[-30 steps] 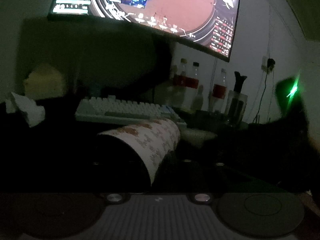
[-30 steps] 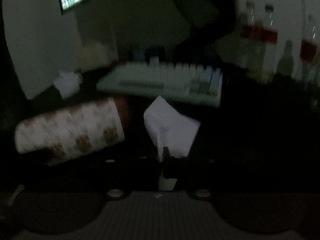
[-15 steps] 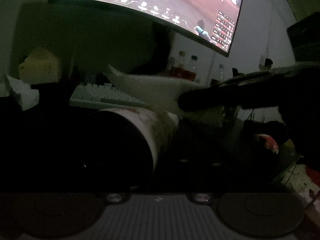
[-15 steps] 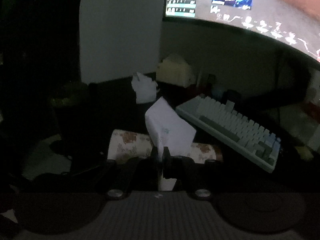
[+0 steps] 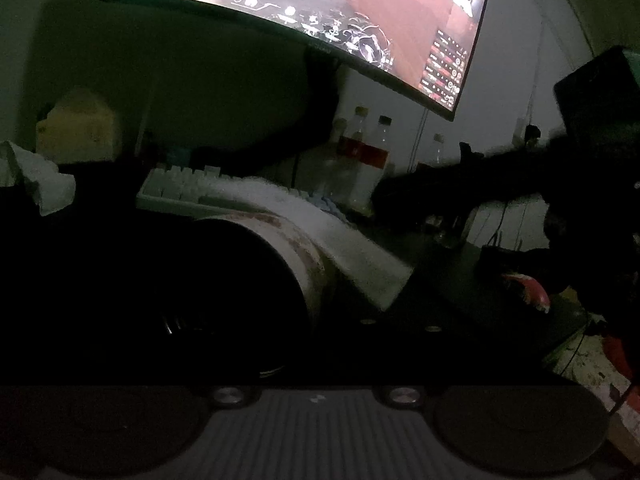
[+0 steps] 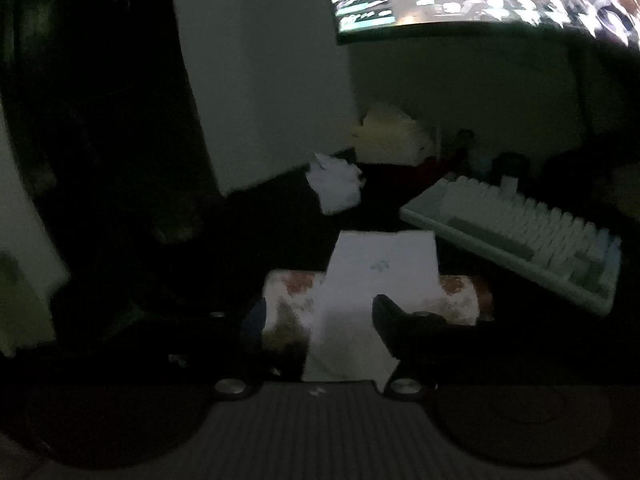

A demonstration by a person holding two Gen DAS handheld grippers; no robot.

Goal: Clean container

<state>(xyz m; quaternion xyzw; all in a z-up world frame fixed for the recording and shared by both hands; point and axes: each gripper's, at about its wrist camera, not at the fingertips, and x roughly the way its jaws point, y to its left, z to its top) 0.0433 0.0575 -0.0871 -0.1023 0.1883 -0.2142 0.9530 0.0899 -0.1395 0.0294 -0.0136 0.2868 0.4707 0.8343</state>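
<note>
Left tool point(image 5: 256, 320) clamps the floral-print cylindrical container point(image 5: 288, 252) sideways above the dark counter point(image 6: 280, 216) front, steadying its wall; right tool point(image 6: 320, 316), jaws wide, lays white tissue point(image 6: 376, 276) over it, probably to wipe.

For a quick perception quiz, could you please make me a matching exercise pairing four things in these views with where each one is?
Things:
1. tissue
2. container
3. keyboard
4. monitor

Places:
A. high up against the wall
B. on its side, its dark opening facing the left camera
C. draped over the patterned container
D. flat on the dark desk behind the container

Pairs: 1-C, 2-B, 3-D, 4-A
</note>
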